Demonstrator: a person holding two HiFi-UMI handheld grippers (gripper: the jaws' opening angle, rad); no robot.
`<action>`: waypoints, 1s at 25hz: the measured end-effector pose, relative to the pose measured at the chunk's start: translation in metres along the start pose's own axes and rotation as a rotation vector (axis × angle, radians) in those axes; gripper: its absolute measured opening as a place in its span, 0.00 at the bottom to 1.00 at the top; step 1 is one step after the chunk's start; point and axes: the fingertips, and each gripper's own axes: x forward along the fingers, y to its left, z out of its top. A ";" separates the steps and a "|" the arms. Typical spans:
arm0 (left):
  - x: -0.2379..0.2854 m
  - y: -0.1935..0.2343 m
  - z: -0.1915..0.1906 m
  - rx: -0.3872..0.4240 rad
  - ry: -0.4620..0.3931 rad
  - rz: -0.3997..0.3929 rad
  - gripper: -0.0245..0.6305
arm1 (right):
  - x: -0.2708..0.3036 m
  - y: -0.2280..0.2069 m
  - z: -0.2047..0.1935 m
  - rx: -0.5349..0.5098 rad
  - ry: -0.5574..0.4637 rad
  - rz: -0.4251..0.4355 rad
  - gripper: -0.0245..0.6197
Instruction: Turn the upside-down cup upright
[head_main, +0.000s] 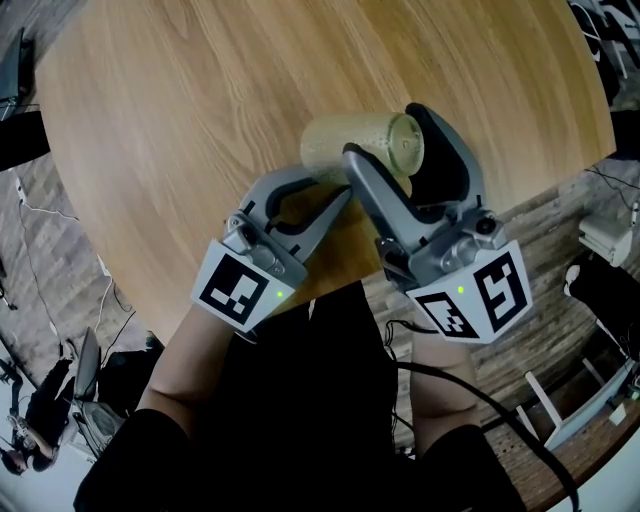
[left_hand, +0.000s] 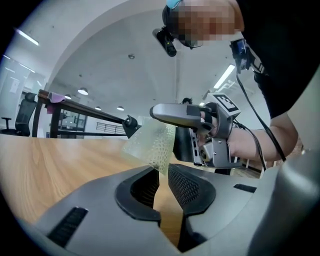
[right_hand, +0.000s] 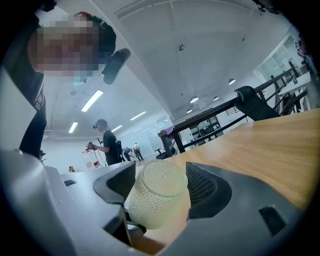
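Observation:
A pale yellow-green dimpled cup hangs tipped on its side over the round wooden table. My right gripper is shut on the cup's body, one pad on each side, and in the right gripper view the cup fills the space between the pads. My left gripper comes in from the lower left. In the left gripper view its jaws stand almost together, and the lower edge of the cup's wall is pinched between them. The right gripper shows there behind the cup.
The table's curved front edge runs just under both grippers. Beyond it is a wood-patterned floor with cables and white frames. A person stands far off in the right gripper view.

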 end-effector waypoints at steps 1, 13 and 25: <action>-0.002 -0.001 -0.003 0.004 0.001 -0.002 0.13 | 0.000 0.000 -0.004 0.010 -0.003 -0.004 0.46; -0.008 0.005 -0.002 0.046 0.037 0.020 0.07 | 0.004 -0.012 -0.020 -0.058 0.067 -0.050 0.46; -0.014 0.018 -0.019 0.032 0.314 -0.082 0.07 | -0.010 0.004 -0.078 -0.874 0.620 0.134 0.47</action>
